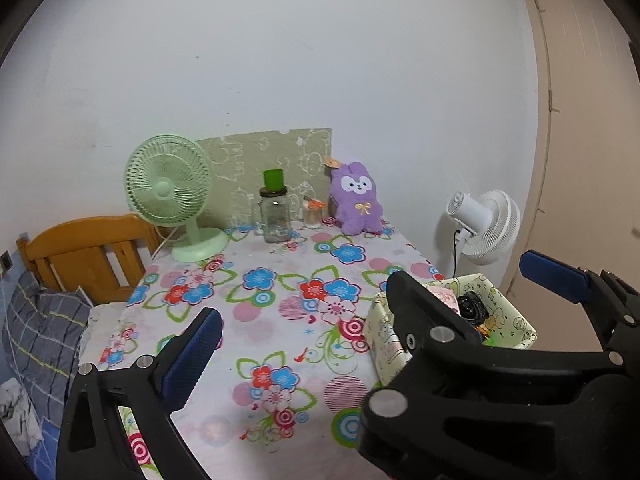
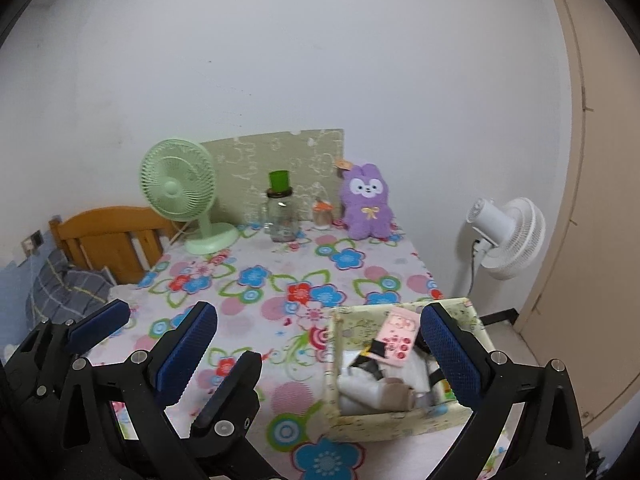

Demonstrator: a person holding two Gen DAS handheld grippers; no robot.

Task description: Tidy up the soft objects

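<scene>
The purple plush rabbit [image 2: 367,202] sat upright at the far edge of the table [image 2: 280,264], at about one o'clock from the table's middle, leaning against the patterned green board [image 2: 276,160] behind it. Just to its left stood a small jar with an orange top [image 2: 322,214], then a glass jar with a green cup on its lid [image 2: 281,216], and further round at ten o'clock a green desk fan [image 2: 182,192]. A white fan [image 2: 508,236] stood off the table at three o'clock.

The fabric box [image 2: 400,424] sat at the near right corner, about five o'clock, already holding soft items, a pink card [image 2: 398,336] among them.

The left claw [image 2: 166,338] stood wide open with nothing between its blue pads, hanging over the near left of the table. The right claw [image 2: 320,354] was also wide open and empty, its right finger over the box and its left finger over the cloth.

The rabbit looked light, soft and squashy, so it would likely give under the pads rather than slip; nothing about it seemed fragile. The belly or the head offered the fullest bulk to pinch, and a hold across the body from either side would probably be steadier than one on an ear. The jars beside it were the hazard: glass, close by, and easily knocked by a wide-open finger coming in from the left.
</scene>
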